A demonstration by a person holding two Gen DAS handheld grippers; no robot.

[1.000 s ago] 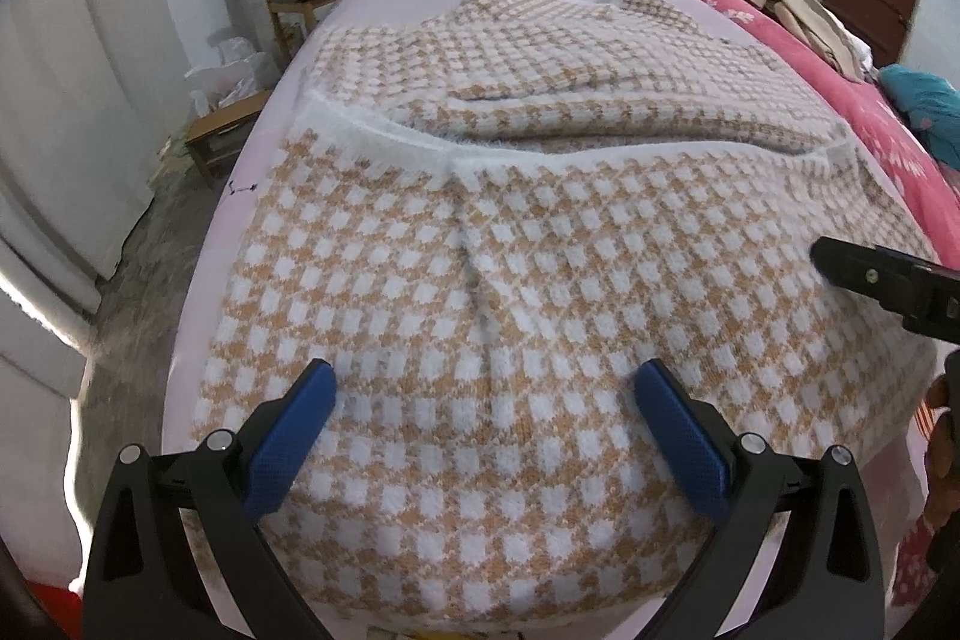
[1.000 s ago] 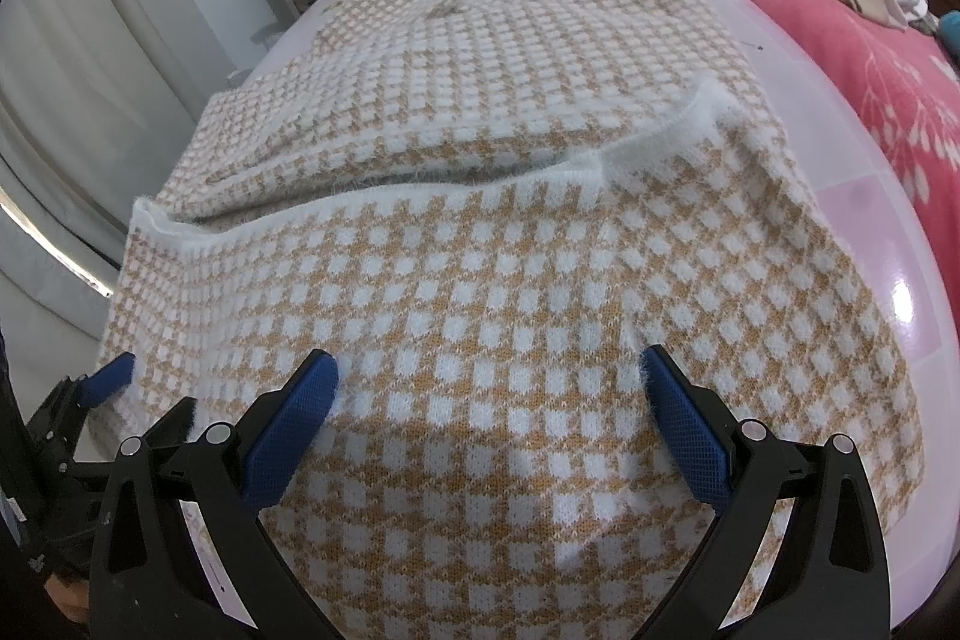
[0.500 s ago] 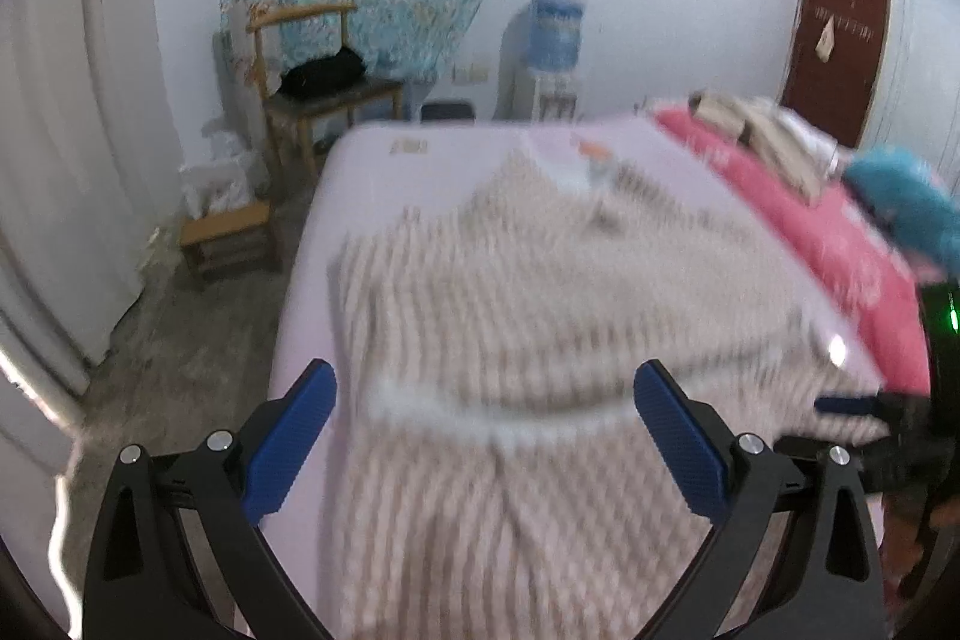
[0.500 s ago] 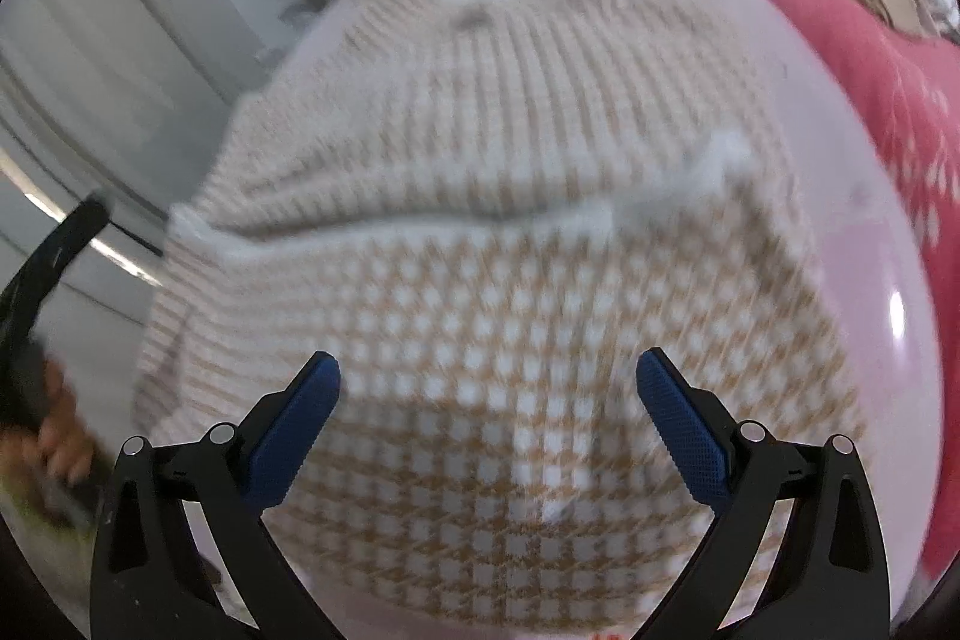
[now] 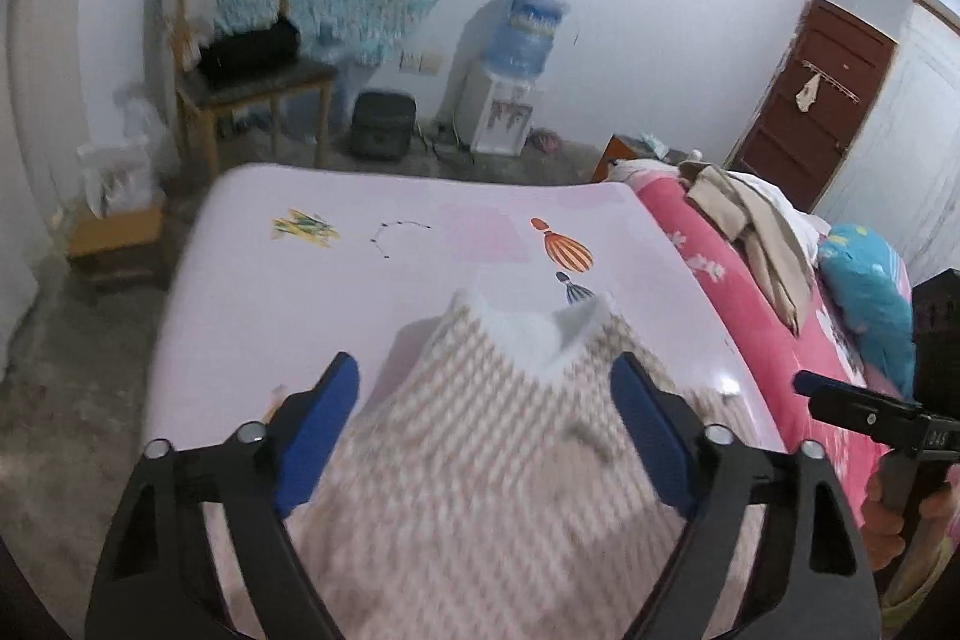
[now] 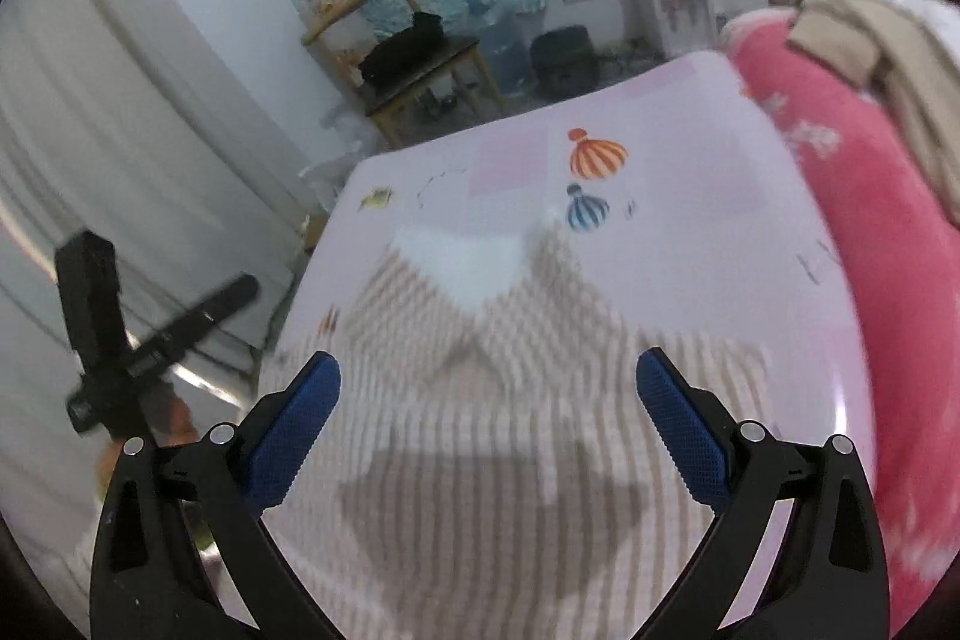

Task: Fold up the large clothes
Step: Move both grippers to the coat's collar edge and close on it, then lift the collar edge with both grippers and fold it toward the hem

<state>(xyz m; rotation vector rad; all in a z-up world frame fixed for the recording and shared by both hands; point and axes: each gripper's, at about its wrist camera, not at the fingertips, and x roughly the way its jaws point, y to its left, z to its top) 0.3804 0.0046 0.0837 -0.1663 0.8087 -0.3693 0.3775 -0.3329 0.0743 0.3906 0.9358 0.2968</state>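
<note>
A second ago both my grippers were low over the checked sweater, with its folded lower part filling the view; now they are lifted and drawn back, and I see the neck end and much bare table. I judge one fold is finished and I am moving to the next hold.

My left gripper point(image 5: 486, 424) has nothing between its blue pads, and its jaws are closing a little. My right gripper point(image 6: 489, 421) stands wide apart, also empty.

The sweater point(image 5: 474, 466) lies flat below and ahead of both jaws, not touching them. Its white collar point(image 5: 528, 334) points to 12 o'clock. Further, the pink table point(image 5: 336, 274) is bare. At 2 o'clock, a red blanket point(image 5: 714, 274) carries other clothes.
</note>
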